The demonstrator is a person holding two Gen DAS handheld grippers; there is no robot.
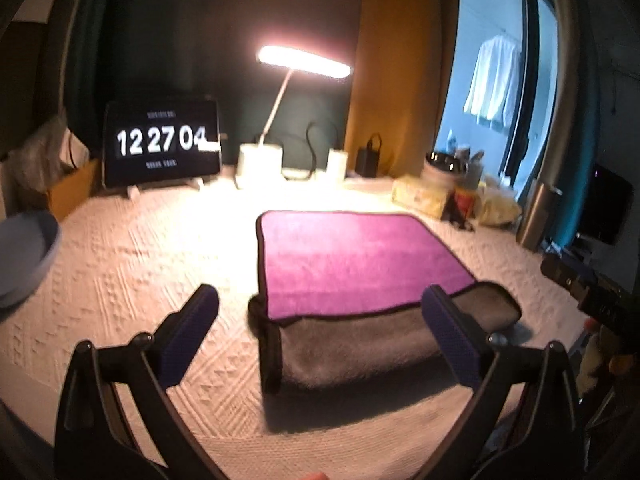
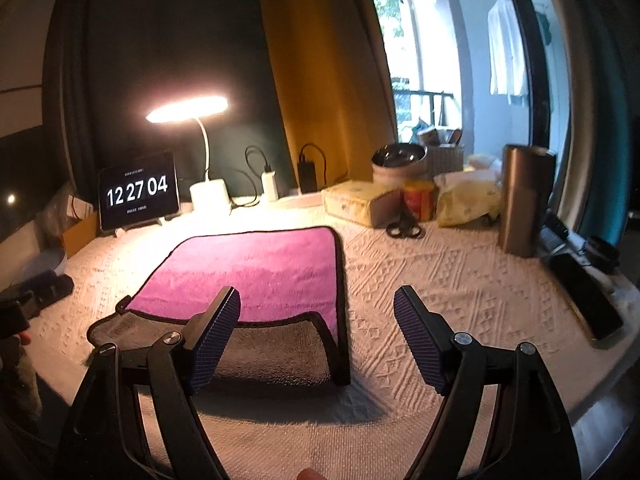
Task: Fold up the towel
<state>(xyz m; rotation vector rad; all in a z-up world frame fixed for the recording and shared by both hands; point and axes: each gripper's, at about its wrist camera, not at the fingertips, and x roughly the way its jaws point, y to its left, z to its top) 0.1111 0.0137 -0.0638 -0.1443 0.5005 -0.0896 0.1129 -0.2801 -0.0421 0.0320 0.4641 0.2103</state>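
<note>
While both hand-held grippers (image 1: 320, 312) (image 2: 316, 316) gape empty, only the right view shows scissors (image 2: 404, 227).

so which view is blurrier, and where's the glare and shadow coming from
Left wrist view is softer, with smeared clock digits; right wrist view is crisper. In both, the lit desk lamp blows out to white and washes the tablecloth near its base; the towel casts a dark shadow toward the camera.

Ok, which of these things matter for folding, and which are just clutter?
For the job:
- towel, purple side up, grey side showing along its near edge
- left hand-held gripper, open
- right hand-held gripper, open

Lying about:
- clock tablet
- lamp
- scissors
- metal tumbler
- tissue pack
</note>
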